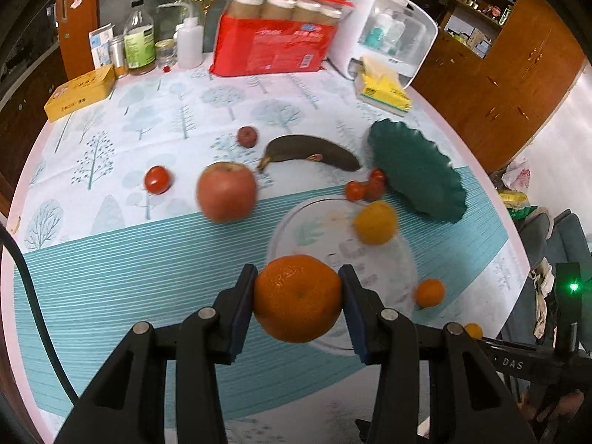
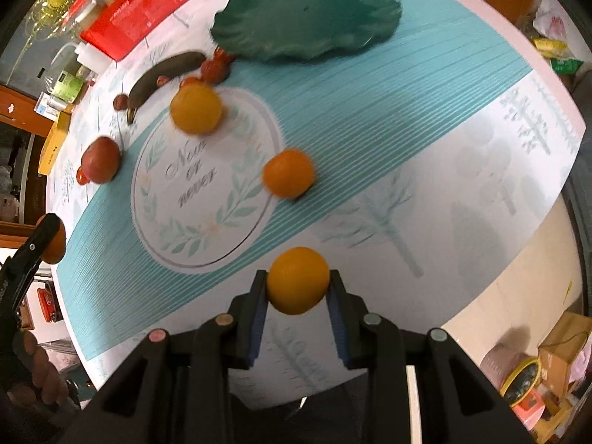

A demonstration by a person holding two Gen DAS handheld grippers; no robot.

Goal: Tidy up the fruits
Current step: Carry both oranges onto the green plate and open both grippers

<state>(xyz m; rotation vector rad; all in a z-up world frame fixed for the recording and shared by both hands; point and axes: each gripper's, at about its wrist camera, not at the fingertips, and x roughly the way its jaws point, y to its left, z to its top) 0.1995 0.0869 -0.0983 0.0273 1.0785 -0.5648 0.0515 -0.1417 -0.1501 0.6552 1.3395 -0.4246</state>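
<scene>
My left gripper (image 1: pixel 298 298) is shut on a large orange mandarin (image 1: pixel 298 296), held above the table's near side. My right gripper (image 2: pixel 298 285) is shut on a small yellow-orange citrus (image 2: pixel 298 279), held above the table's front edge. A green scalloped plate (image 1: pixel 418 170) (image 2: pixel 307 14) lies at the far right, with nothing on it. Loose on the cloth lie a yellow citrus (image 1: pixel 375 222) (image 2: pixel 196 109), a small mandarin (image 1: pixel 429 292) (image 2: pixel 288 174), an apple (image 1: pixel 226 196) (image 2: pixel 100 164), a dark banana (image 1: pixel 310 151) (image 2: pixel 162 74) and a tomato (image 1: pixel 158 179).
Small red fruits (image 1: pixel 366 187) cluster beside the plate; another red fruit (image 1: pixel 247 136) lies behind the banana. At the back stand a red package (image 1: pixel 273 33), bottles (image 1: pixel 138 42), a yellow box (image 1: pixel 79 92), a tissue pack (image 1: pixel 383 87) and a white appliance (image 1: pixel 388 29).
</scene>
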